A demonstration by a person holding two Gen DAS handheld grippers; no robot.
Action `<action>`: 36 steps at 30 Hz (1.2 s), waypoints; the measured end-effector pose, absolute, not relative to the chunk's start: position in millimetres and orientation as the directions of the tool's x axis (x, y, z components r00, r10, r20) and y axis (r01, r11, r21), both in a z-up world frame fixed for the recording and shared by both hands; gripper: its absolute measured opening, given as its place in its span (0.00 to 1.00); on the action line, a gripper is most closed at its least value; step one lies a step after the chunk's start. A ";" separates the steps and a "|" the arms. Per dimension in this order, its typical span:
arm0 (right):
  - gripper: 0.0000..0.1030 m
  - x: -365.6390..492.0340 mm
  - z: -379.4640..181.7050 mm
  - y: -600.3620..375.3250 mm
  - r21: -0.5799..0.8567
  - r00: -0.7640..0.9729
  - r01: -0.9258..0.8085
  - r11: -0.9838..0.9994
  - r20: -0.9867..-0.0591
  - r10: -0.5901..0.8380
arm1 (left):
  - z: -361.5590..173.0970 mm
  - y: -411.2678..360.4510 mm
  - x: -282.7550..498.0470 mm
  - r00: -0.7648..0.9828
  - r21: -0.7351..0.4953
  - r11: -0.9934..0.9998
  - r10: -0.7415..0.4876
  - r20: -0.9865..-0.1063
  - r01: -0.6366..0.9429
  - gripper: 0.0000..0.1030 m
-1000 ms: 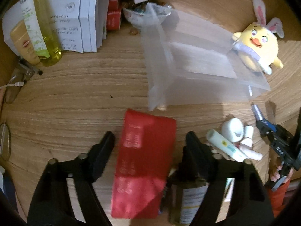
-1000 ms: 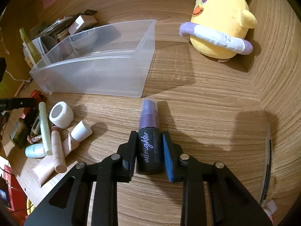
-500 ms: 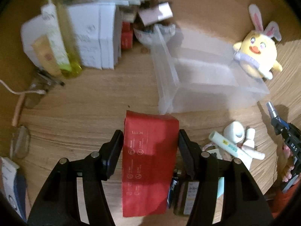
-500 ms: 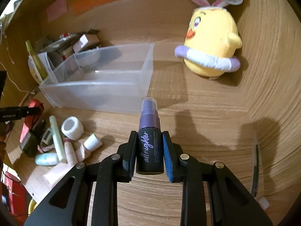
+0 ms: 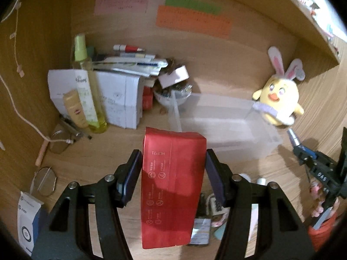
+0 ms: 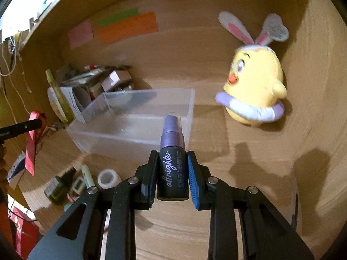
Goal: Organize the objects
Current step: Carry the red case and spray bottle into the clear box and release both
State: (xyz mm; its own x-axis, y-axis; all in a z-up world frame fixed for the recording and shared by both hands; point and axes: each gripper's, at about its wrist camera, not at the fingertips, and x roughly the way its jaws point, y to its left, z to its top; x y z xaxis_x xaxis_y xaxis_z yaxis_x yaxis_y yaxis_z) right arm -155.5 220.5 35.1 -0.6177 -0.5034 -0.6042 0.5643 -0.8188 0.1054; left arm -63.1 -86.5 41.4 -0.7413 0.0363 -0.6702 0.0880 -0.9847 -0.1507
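Pinching a red packet (image 5: 172,186), the left gripper (image 5: 173,173) is held above the desk (image 5: 104,149), pads against both sides. A black spray bottle (image 6: 172,171) is clamped by the right gripper (image 6: 172,173), apparently lifted clear. A clear bin (image 6: 134,127) is seen ahead, yellow chick plush (image 6: 253,91) beside it.
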 end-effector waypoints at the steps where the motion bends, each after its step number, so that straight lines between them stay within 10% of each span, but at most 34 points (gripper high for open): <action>1: 0.23 -157.6 38.6 216.4 0.106 -0.617 0.572 -0.813 -0.597 -0.512 | 44.3 -85.0 -64.1 -0.748 -0.157 -0.984 0.040 -0.662 0.086 0.57; 36: 0.23 -247.5 32.3 133.3 0.086 -0.552 0.631 -0.771 -0.649 -0.524 | 64.8 -46.5 -205.6 -0.745 -0.208 -0.977 0.101 -0.659 0.051 0.57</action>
